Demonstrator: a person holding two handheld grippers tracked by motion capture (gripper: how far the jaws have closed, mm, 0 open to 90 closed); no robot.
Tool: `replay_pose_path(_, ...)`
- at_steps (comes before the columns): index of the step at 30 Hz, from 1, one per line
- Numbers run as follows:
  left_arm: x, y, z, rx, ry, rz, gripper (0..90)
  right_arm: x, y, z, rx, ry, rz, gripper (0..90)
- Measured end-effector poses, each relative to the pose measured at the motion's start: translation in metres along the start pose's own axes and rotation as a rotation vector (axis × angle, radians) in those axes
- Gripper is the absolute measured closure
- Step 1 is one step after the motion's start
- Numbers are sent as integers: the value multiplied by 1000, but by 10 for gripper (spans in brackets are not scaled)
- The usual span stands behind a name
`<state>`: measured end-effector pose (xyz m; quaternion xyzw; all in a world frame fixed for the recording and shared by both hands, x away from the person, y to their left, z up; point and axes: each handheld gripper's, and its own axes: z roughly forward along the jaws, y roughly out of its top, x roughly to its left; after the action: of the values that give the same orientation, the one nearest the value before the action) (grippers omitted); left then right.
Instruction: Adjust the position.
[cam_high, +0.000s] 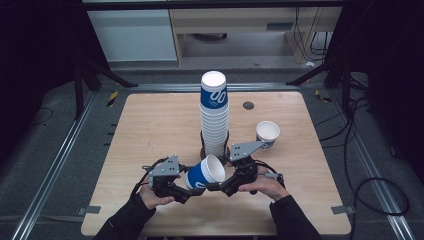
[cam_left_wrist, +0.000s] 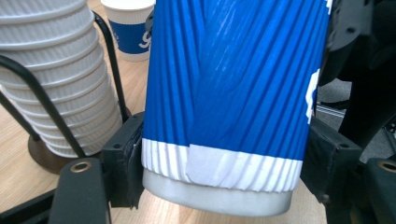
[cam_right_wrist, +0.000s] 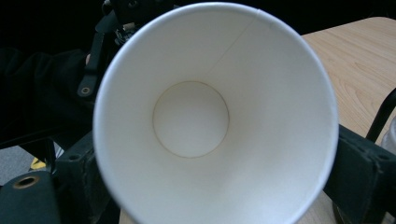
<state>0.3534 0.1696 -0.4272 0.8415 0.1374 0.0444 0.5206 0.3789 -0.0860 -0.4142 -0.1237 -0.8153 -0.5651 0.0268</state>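
Note:
A blue ribbed paper cup (cam_high: 202, 172) with a white inside lies on its side in the air over the table's front, between both hands. My left gripper (cam_high: 192, 187) is shut on its lower end; in the left gripper view the jaws clamp the cup (cam_left_wrist: 233, 84) just above its white base band. My right gripper (cam_high: 220, 186) faces the cup's mouth. In the right gripper view I look straight into the cup (cam_right_wrist: 210, 121), and both jaws touch the outside of its rim, which stays round.
A tall stack of the same cups (cam_high: 215, 115) stands in a black wire holder (cam_left_wrist: 42, 98) at the table's middle, just behind the grippers. One loose cup (cam_high: 267, 134) stands upright to the right of the stack. The wooden table (cam_high: 150, 125) ends close in front of the hands.

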Motion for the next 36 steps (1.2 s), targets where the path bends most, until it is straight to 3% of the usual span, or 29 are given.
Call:
replay_pose_path(8, -1, 0, 1, 15, 6, 10, 263, -1, -2, 2, 0, 21, 22, 138)
replay_pose_path(18, 0, -1, 2, 18, 3, 3, 249, 0, -2, 1, 3, 12, 10, 155)
replay_pose_path(23, 1, 0, 3, 51, -1, 3, 178, -1, -1, -1, 27, -8, 1, 157)
replay_pose_path(28, 3, -1, 1, 81, 26, 10, 160, -2, -1, -4, 76, -49, -8, 156)
replay_pose_path(31, 2, -2, 5, 130, 43, 29, 161, -1, -2, 1, 138, -77, -24, 156)
replay_pose_path(36, -1, -4, 13, 199, 38, 56, 171, 2, -4, 13, 190, -67, -35, 156)
